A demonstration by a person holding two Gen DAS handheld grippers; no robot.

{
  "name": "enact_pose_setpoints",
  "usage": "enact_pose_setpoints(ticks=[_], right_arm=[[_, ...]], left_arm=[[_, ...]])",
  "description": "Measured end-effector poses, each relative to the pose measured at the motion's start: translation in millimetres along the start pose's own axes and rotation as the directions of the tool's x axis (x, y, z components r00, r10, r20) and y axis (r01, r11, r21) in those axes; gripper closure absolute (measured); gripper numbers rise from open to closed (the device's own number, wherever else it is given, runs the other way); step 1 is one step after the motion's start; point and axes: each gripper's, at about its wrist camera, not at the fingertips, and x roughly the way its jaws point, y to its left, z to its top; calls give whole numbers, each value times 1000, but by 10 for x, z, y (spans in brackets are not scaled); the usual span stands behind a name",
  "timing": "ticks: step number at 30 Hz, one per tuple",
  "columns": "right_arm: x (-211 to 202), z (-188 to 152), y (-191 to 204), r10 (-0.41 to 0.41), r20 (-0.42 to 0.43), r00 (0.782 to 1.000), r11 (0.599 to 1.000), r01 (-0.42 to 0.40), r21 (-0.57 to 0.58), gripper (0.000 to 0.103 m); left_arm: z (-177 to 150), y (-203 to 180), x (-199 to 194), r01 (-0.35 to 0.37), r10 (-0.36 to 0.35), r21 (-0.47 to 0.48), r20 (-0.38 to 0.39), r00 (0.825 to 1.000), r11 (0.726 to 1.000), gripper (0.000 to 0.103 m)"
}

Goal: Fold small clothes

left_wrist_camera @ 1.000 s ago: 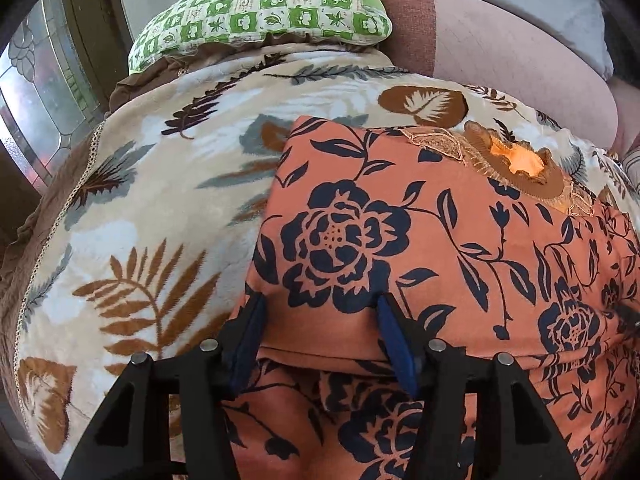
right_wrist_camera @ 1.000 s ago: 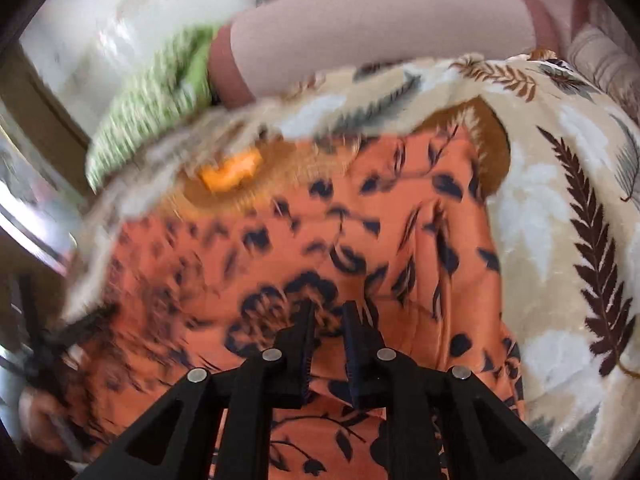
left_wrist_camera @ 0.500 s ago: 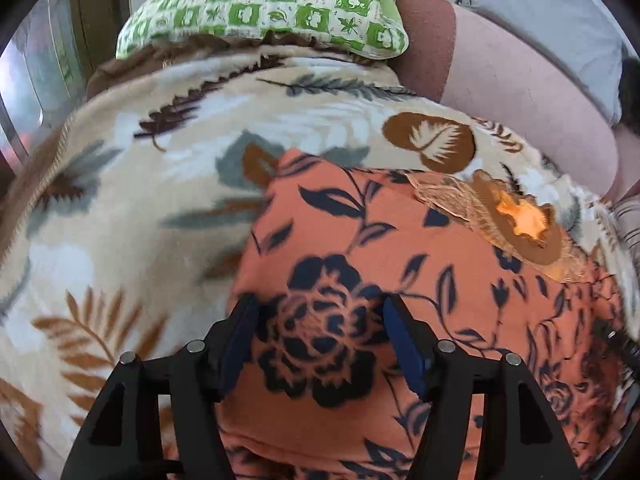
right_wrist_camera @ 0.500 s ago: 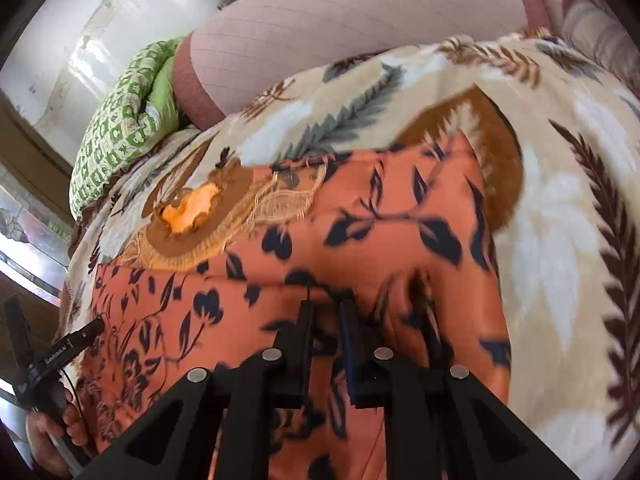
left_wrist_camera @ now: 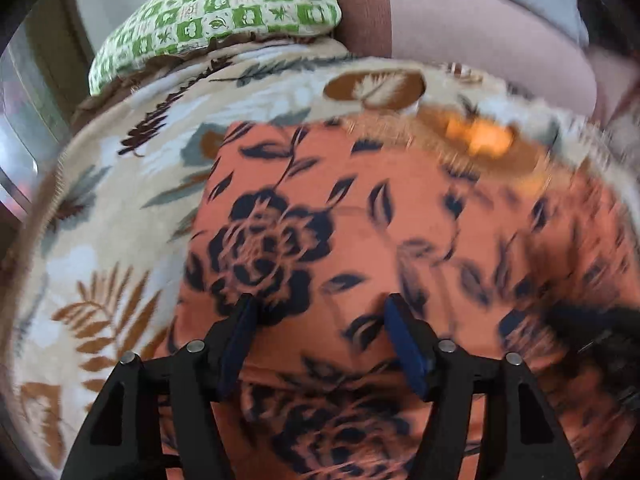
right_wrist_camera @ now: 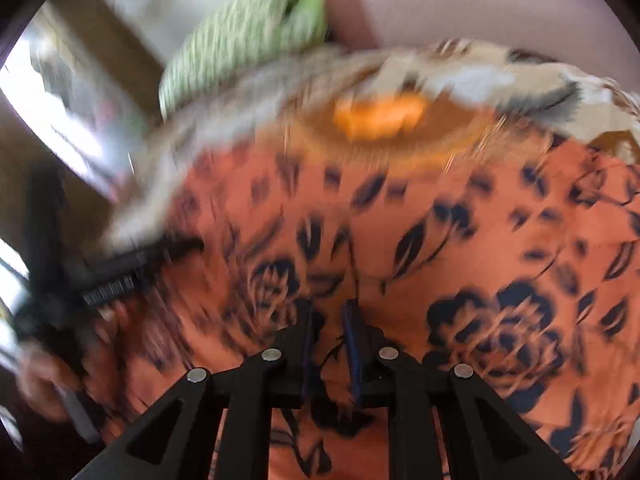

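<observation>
An orange garment [left_wrist_camera: 400, 220] with dark blue flowers lies spread flat on a leaf-print blanket [left_wrist_camera: 100, 260], its embroidered neckline [left_wrist_camera: 480, 136] at the far side. My left gripper [left_wrist_camera: 320, 308] hovers over the garment's near left part. Its jaws are wide and opening, with flat cloth under them and nothing pinched. My right gripper [right_wrist_camera: 329, 318] is at the middle of the garment [right_wrist_camera: 440, 240]. Its jaws are narrow and starting to open, with a ridge of cloth between the pads. In the right wrist view the left gripper [right_wrist_camera: 120, 272] is a dark blur at the left.
A green checked pillow [left_wrist_camera: 224, 12] and a pink sofa back [left_wrist_camera: 480, 32] line the far edge of the blanket. A window [left_wrist_camera: 24, 120] is at the left. A hand [right_wrist_camera: 36, 380] shows low on the left. Bare blanket [right_wrist_camera: 480, 76] lies beyond the neckline.
My right gripper has swept left from near the garment's right edge to its middle. The left gripper's jaws have spread wider, and it pushed forward over the big flower and drew back.
</observation>
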Motion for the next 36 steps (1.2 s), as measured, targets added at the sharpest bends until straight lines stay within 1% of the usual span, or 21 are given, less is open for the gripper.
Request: enact_pose_setpoints(ticks=[1, 2, 4, 6, 7, 9, 11, 12, 13, 14, 16, 17, 18, 21, 23, 25, 26, 29, 30, 33, 36], right_arm=[[-29, -17, 21, -5, 18, 1000, 1000, 5, -21, 84], [-50, -21, 6, 4, -3, 1000, 1000, -4, -14, 84], [-116, -22, -95, 50, -25, 998, 997, -49, 54, 84], [-191, -9, -189, 73, -16, 997, 994, -72, 78, 85], [-247, 13, -224, 64, 10, 998, 995, -65, 77, 85], [-365, 63, -383, 49, 71, 996, 991, -58, 124, 85], [-493, 108, -650, 2, 140, 990, 974, -33, 224, 85], [-525, 129, -795, -29, 168, 985, 963, -18, 270, 85], [-523, 141, -927, -60, 181, 982, 952, 2, 306, 84], [-512, 141, -1035, -87, 178, 980, 941, 22, 337, 84], [-436, 98, -1269, -130, 143, 981, 911, 61, 409, 87], [-420, 69, -1350, -107, 159, 981, 901, 28, 433, 87], [-439, 66, -1370, -95, 176, 980, 897, 8, 443, 87], [-558, 117, -1247, -144, 203, 968, 917, 53, 396, 86], [-647, 116, -1179, -136, 223, 965, 924, 42, 380, 86], [-690, 116, -1128, -129, 234, 964, 926, 33, 375, 86], [-674, 119, -1101, -135, 220, 966, 927, 45, 371, 86], [-546, 65, -1092, -197, 126, 972, 920, 139, 367, 85], [-529, 21, -1113, -199, 102, 975, 919, 149, 366, 85], [-631, -30, -1049, -197, 120, 973, 923, 143, 357, 85], [-847, -131, -917, -156, 173, 972, 936, 90, 341, 85]], left_arm=[[-24, 31, -14, 2, -2, -1, -5, 1000, 1000, 33], [-62, 86, -43, 16, -16, -4, -15, 1000, 1000, 33], [-103, 155, -66, 38, -38, -6, -17, 999, 999, 33], [-113, 200, -96, 67, -67, -40, -6, 998, 997, 33], [-105, 248, -120, 95, -95, -72, 5, 996, 993, 33], [-74, 322, -162, 145, -141, -127, 40, 989, 981, 33], [-9, 397, -216, 194, -180, -176, 92, 979, 965, 33], [30, 408, -204, 195, -179, -181, 100, 979, 964, 33], [64, 411, -168, 184, -169, -180, 96, 981, 966, 32], [83, 397, -67, 137, -129, -169, 58, 990, 976, 31], [77, 383, 126, 83, -85, -154, -9, 996, 985, 31], [87, 357, 100, 72, -71, -139, 14, 997, 988, 29], [107, 324, 77, 60, -59, -124, 13, 998, 990, 29], [92, 267, 47, 57, -56, -100, 17, 998, 993, 28], [80, 277, 11, 48, -45, -102, 26, 999, 994, 28], [61, 314, -71, 46, -39, -119, 55, 998, 992, 28], [52, 322, -123, 42, -34, -125, 69, 997, 991, 28], [65, 378, -262, 27, -11, -137, 115, 993, 990, 28], [62, 374, -321, 22, -4, -138, 130, 992, 990, 28], [35, 340, -561, 11, 15, -142, 182, 983, 990, 27], [-6, 290, -784, -13, 44, -143, 219, 975, 990, 27]])
